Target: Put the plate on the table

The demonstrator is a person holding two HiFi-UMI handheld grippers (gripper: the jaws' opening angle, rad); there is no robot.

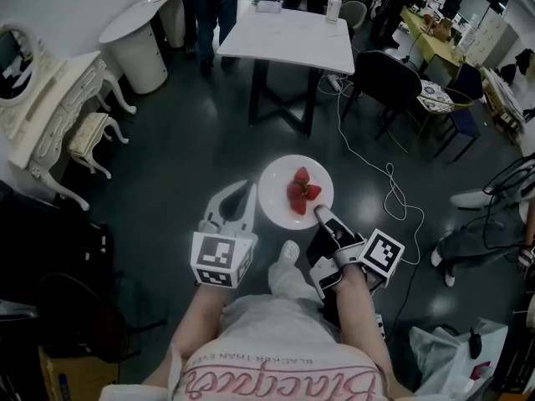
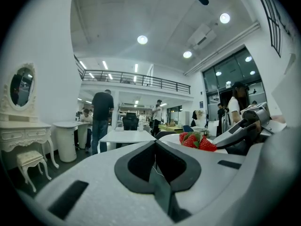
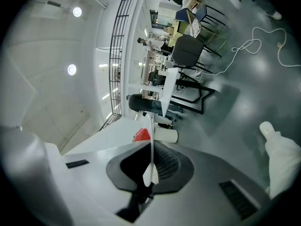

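Note:
A white plate (image 1: 276,192) with three strawberries (image 1: 301,192) hangs over the dark floor in front of me. My right gripper (image 1: 320,214) is shut on its near right rim. In the right gripper view the plate (image 3: 151,128) runs edge-on between the jaws, a strawberry (image 3: 141,135) just to its left. My left gripper (image 1: 247,195) is shut with nothing in it, just off the plate's left edge. From the left gripper (image 2: 155,144) the strawberries (image 2: 195,141) show ahead to the right. The white square table (image 1: 288,40) stands farther ahead; it also appears as the table (image 2: 124,136) and, sideways, the table (image 3: 169,91).
A black chair (image 1: 389,82) stands right of the table, and a white cable (image 1: 389,182) trails across the floor. A white vanity with stool (image 1: 88,136) and a round white table (image 1: 138,32) line the left. People stand behind the table (image 1: 216,7).

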